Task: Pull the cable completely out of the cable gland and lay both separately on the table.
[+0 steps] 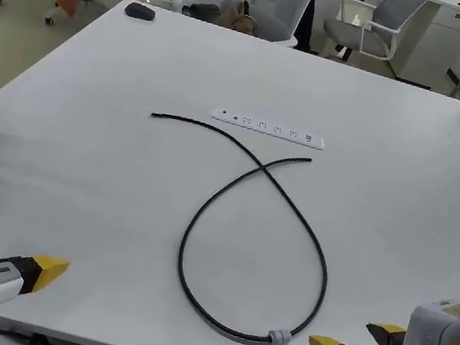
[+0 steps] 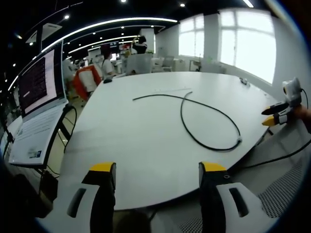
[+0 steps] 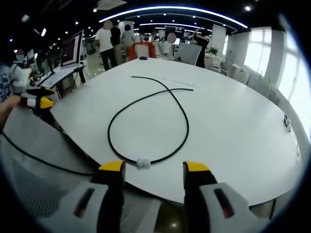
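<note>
Light, limp cable (image 1: 183,240): pinch the near gland (image 1: 277,338) and the cable beside it. Left gripper (image 2: 158,167) and right gripper (image 3: 154,167) gape, empty.

The cable (image 1: 186,244) lies in a loop on the table (image 1: 399,208), its two ends crossing on the far side, just before the power strip (image 1: 268,128). The cable gland (image 1: 276,338) sits on the loop's near edge, by the table's front rim. The right gripper (image 1: 354,339) is just right of the gland, the left gripper (image 1: 13,241) well apart at the near left. A mouse (image 1: 139,10) lies far back on the left
</note>
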A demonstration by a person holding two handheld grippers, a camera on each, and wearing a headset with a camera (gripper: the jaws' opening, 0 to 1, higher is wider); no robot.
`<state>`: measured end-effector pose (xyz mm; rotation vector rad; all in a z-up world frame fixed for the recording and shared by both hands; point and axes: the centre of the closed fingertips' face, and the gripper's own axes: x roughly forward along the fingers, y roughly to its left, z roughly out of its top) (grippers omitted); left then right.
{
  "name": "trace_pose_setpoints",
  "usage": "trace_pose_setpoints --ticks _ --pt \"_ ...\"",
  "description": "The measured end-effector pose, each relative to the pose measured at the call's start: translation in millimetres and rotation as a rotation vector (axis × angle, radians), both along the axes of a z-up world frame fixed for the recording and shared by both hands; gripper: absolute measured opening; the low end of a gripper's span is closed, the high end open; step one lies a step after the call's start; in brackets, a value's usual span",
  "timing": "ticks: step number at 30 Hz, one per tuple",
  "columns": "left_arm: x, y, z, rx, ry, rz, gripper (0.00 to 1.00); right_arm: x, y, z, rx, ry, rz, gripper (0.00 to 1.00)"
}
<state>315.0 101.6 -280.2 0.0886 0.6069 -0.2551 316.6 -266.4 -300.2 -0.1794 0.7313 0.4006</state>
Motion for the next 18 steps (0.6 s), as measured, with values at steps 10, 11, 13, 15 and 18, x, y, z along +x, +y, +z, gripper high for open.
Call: trace_pose_setpoints --ticks 10,11,13,15,18 --pt "-5.7 -10.1 -9.7 0.006 0.065 -0.068 0.70 -0.7 2.1 -1.1 0.012 0.008 0.009 0.47" --pt "-6.8 -11.6 -11.0 0.005 0.076 -0.078 0.68 -0.5 2.2 -1.0 0.014 0.007 0.010 0.47" --pt "-7.0 -13.9 -10.2 0.000 0.074 -0.093 0.65 -0.4 2.3 -0.9 0.015 0.006 0.011 0.47" --pt "-7.5 -17.4 -9.2 -0.009 0.074 -0.112 0.65 -0.2 2.6 -0.9 0.017 0.006 0.013 0.47" --pt "-12.4 -27.7 -11.9 -0.009 0.115 -0.191 0.63 -0.1 3.4 -0.6 0.020 0.005 0.016 0.47"
